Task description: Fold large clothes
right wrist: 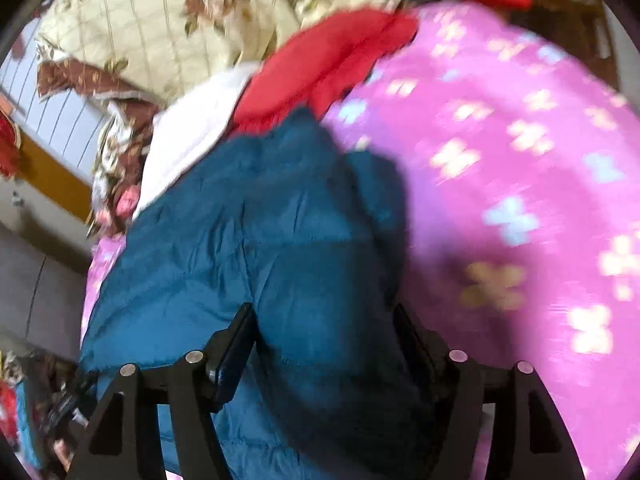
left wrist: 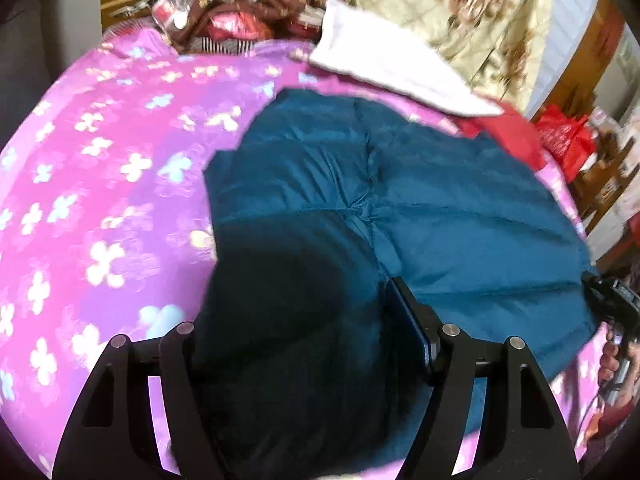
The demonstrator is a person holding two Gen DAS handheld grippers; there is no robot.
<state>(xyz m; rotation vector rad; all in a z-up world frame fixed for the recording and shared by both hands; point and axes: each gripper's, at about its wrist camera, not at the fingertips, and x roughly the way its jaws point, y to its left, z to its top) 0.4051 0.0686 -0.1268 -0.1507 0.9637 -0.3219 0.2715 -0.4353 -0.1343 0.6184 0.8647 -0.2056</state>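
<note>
A teal padded jacket (left wrist: 420, 208) lies on a pink flowered blanket (left wrist: 100, 160); it also shows in the right wrist view (right wrist: 240, 232). My left gripper (left wrist: 304, 320) has a bunched dark fold of the jacket between its fingers; its right finger (left wrist: 408, 320) presses the cloth, the left finger is hidden. My right gripper (right wrist: 324, 328) holds another thick fold of the jacket between its fingers (right wrist: 236, 344). The right gripper shows at the jacket's far edge in the left wrist view (left wrist: 608, 292).
A white cloth (left wrist: 384, 64) and a red garment (left wrist: 508, 128) lie behind the jacket. A cream flowered quilt (left wrist: 472, 12) is piled at the back. Brown clutter (left wrist: 240, 12) sits at the far left. A red bag (left wrist: 564, 140) stands beside the bed.
</note>
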